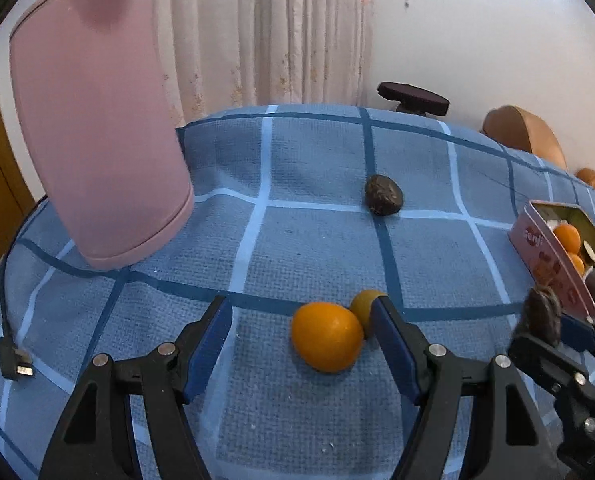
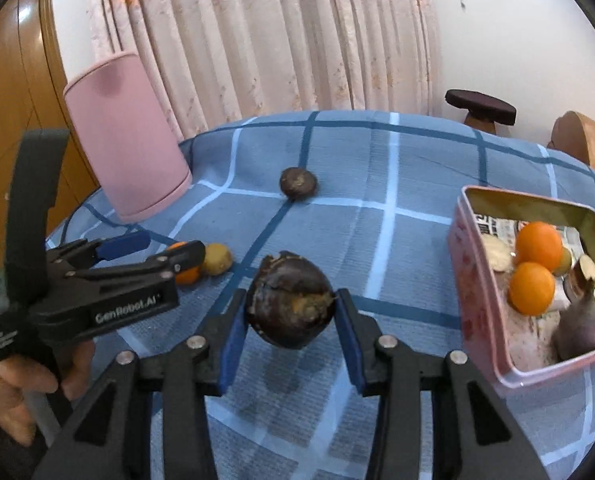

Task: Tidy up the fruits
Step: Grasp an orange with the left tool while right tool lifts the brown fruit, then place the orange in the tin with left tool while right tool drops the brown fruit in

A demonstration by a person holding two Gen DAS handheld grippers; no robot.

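My right gripper is shut on a dark brown fruit and holds it above the blue checked cloth, left of the pink tin. The tin holds two oranges and other dark fruits. My left gripper is open with an orange between its fingers, nearer the right one, and a small yellow fruit just behind. Another dark fruit lies farther back on the cloth. The right gripper with its fruit also shows in the left wrist view, close to the tin.
A tall pink cylinder stands at the back left of the table. A black USB cable lies at the left edge. A dark round stool and a brown chair stand beyond the table, before a curtain.
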